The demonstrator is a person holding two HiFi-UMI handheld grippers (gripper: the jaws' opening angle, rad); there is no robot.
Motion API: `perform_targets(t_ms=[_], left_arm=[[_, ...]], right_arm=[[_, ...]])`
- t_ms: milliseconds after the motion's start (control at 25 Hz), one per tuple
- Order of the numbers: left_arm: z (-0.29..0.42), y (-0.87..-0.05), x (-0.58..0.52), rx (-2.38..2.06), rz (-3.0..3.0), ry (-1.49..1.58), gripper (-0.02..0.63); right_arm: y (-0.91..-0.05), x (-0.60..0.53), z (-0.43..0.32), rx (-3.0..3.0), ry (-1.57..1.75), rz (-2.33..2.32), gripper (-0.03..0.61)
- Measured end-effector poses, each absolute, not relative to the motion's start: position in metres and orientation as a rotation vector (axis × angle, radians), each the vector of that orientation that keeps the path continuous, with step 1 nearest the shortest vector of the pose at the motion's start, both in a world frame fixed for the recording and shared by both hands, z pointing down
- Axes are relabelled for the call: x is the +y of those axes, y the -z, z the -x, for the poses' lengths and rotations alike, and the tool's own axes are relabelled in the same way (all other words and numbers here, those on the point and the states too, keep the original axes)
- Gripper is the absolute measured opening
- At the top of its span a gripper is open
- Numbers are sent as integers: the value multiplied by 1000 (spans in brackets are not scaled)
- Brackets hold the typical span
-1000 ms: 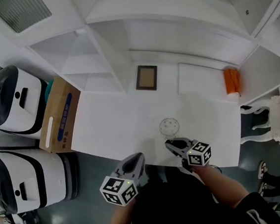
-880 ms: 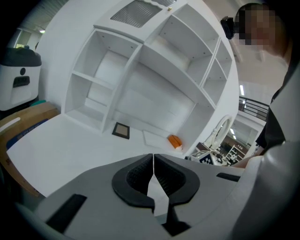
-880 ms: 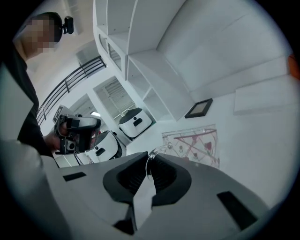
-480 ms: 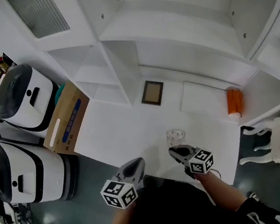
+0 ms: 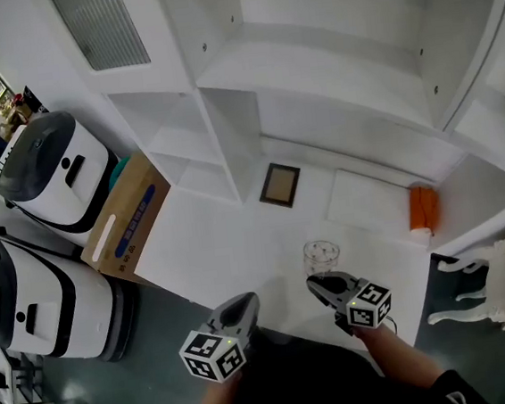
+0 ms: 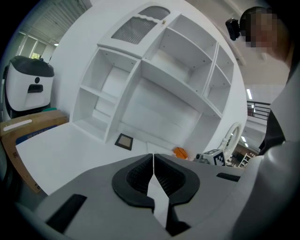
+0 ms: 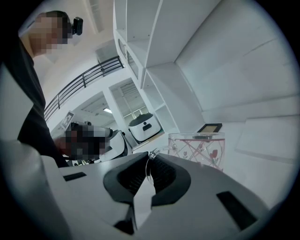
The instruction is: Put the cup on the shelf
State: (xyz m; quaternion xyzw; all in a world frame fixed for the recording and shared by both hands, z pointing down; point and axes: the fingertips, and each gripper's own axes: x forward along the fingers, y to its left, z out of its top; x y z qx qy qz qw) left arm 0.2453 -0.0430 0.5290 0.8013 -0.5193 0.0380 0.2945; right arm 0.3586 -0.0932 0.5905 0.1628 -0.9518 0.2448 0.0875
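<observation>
A clear glass cup [image 5: 321, 255] with red flower prints stands on the white table [image 5: 212, 246] near its front edge. My right gripper [image 5: 320, 284] is just behind the cup, shut on its thin glass handle [image 7: 149, 159]. In the right gripper view the cup [image 7: 199, 147] rises just past the jaws, which pinch the handle. My left gripper [image 5: 243, 304] hovers at the table's front edge, left of the cup, shut with nothing in it; its pads [image 6: 140, 176] meet at the tip. The white shelf unit [image 5: 328, 63] rises behind the table.
A small picture frame [image 5: 280, 185] lies at the back of the table, with a flat white board [image 5: 369, 198] and an orange object [image 5: 421, 208] to its right. A cardboard box [image 5: 124, 219] and two white machines [image 5: 52, 168] stand to the left, a white chair [image 5: 477, 294] to the right.
The head view has tilted up, so more of the shelf unit shows. The right gripper stays at the cup's handle; the left gripper has hardly moved.
</observation>
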Motion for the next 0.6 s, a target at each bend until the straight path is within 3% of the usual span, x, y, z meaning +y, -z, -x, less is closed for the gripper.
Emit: perform_targets(t_ms=[320, 600], left_arm=[[-223, -525, -55, -1357, -2157, -60, 18], [-172, -524, -75, -1249, -2228, -81, 18]], right_arm=[[-569, -99, -345, -2856, -696, -527, 23], [-547, -109, -287, -2882, -682, -639, 23]])
